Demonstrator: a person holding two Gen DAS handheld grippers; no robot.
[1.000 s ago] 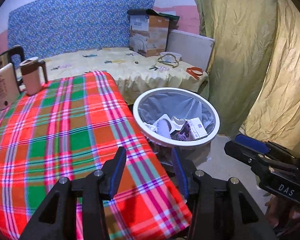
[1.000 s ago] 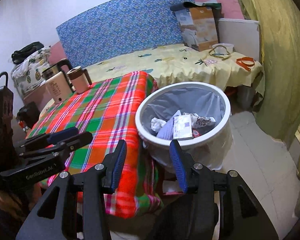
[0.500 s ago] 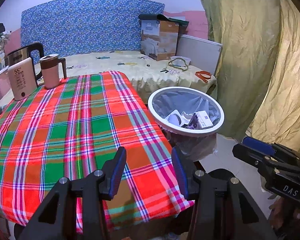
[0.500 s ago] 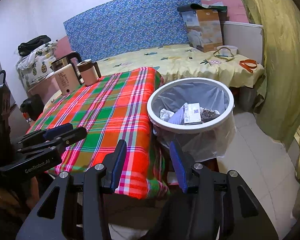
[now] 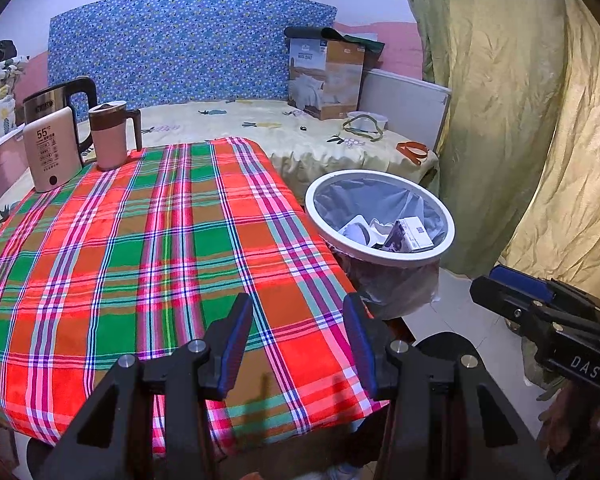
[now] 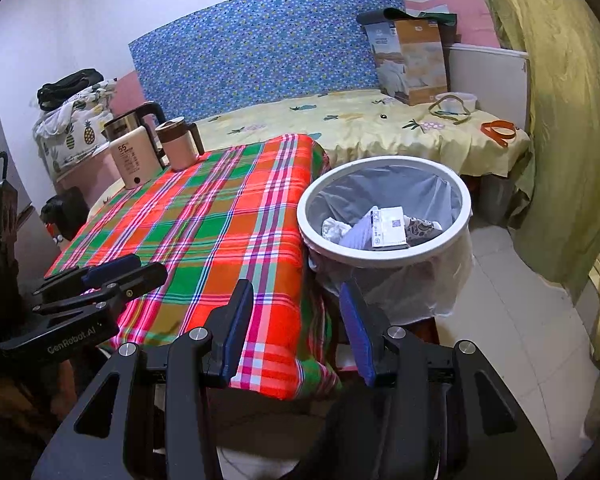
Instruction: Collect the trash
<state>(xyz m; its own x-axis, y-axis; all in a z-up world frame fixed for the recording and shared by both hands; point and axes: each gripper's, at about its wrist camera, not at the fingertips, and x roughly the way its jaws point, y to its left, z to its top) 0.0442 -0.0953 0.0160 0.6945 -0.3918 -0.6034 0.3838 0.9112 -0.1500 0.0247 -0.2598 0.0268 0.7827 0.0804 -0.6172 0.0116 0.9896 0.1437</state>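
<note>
Both sets of my fingers are spread wide with nothing between them: the left gripper point(image 5: 296, 344) hangs over the near edge of the tabletop point(image 5: 112, 248), which is covered in a red, green and orange plaid cloth, and the right gripper point(image 6: 296, 328) sits just off that tabletop's corner, beside the bin. The trash is in the round white-rimmed wastebasket with a grey plastic liner point(image 6: 384, 254), standing on the tiled floor point(image 6: 516, 328) right up against the tabletop's right side. Inside it I can see a white printed carton point(image 6: 388, 222) lying on top of crumpled white paper point(image 6: 334, 228), plus a patterned wrapper point(image 6: 420, 226) tucked at the edge. At the tabletop's far left corner there's a cream slab-shaped device showing "55" point(image 5: 52, 152), a pink mug with a brown lid and handle point(image 5: 110, 136) just beside it, and a steel kettle point(image 5: 48, 100) behind. Past that is a bed with a yellow fruit-print sheet point(image 5: 236, 120), a cardboard box point(image 5: 326, 76) and a blue floral headboard point(image 5: 188, 44). A big yellow-green curtain point(image 5: 500, 100) hangs right of the bin.
</note>
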